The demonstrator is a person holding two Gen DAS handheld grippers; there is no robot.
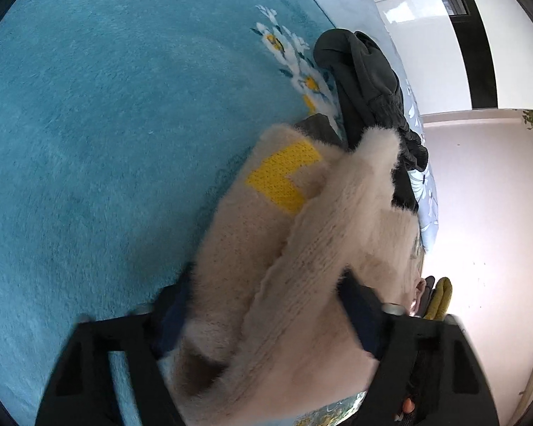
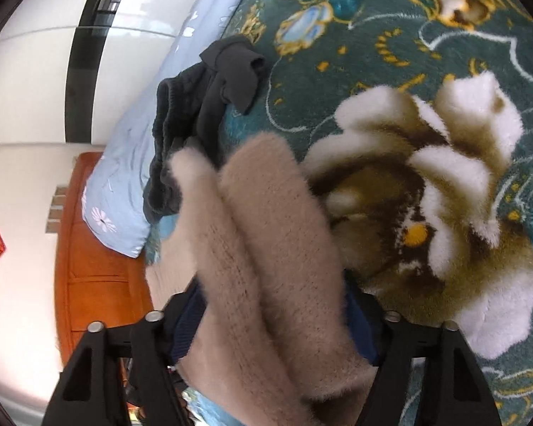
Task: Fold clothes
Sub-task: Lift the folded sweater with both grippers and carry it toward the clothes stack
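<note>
At the bottom centre of both views we see our left gripper (image 1: 266, 305) and right gripper (image 2: 273, 305) each clenched on a thick bunch of the cream fuzzy sweater (image 1: 302, 241), above the blanket (image 1: 89, 124).

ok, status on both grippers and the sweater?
Left gripper and right gripper: bunched beige sweater between the fingers. Sweater over the plush blanket. Dark garment lies just beyond.

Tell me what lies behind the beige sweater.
Behind the beige sweater lies a heap of dark clothes on the blanket, beside a light blue floral pillow. The sweater covers the heap's near edge, so how far it reaches underneath cannot be seen.
</note>
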